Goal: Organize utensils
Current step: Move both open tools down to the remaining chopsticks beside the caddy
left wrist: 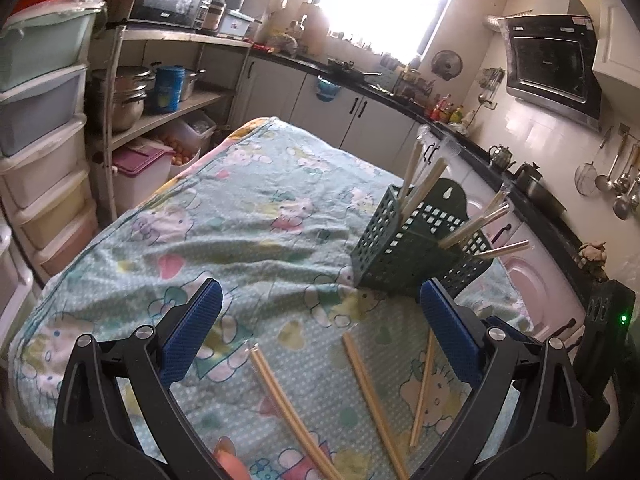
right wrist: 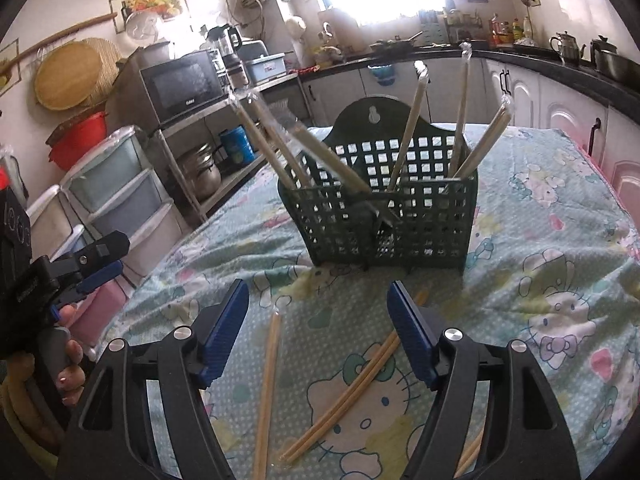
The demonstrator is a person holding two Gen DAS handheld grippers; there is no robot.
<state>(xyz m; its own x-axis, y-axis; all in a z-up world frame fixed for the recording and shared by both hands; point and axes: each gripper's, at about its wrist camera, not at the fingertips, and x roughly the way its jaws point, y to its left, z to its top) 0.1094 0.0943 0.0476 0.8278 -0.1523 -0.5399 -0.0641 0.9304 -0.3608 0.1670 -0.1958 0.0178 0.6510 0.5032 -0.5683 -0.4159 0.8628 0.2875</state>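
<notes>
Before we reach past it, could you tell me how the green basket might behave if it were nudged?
The green basket looks like thin perforated plastic, so probably light and easy to slide on the wrinkled cloth. The wrapped chopsticks lean out well above its rim, so it may tip rather than slide.

Home kitchen. Range hood (left wrist: 554,68) hanging over the black counter (left wrist: 460,136), ladles (left wrist: 616,184) hanging on the tiled wall, microwave (right wrist: 182,82) and pots (left wrist: 120,96) sitting on shelving, kettles (right wrist: 568,48) standing by.

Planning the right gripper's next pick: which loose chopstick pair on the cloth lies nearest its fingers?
The diagonal pair, running up to the right gripper; the straighter pair lies farther left.
</notes>
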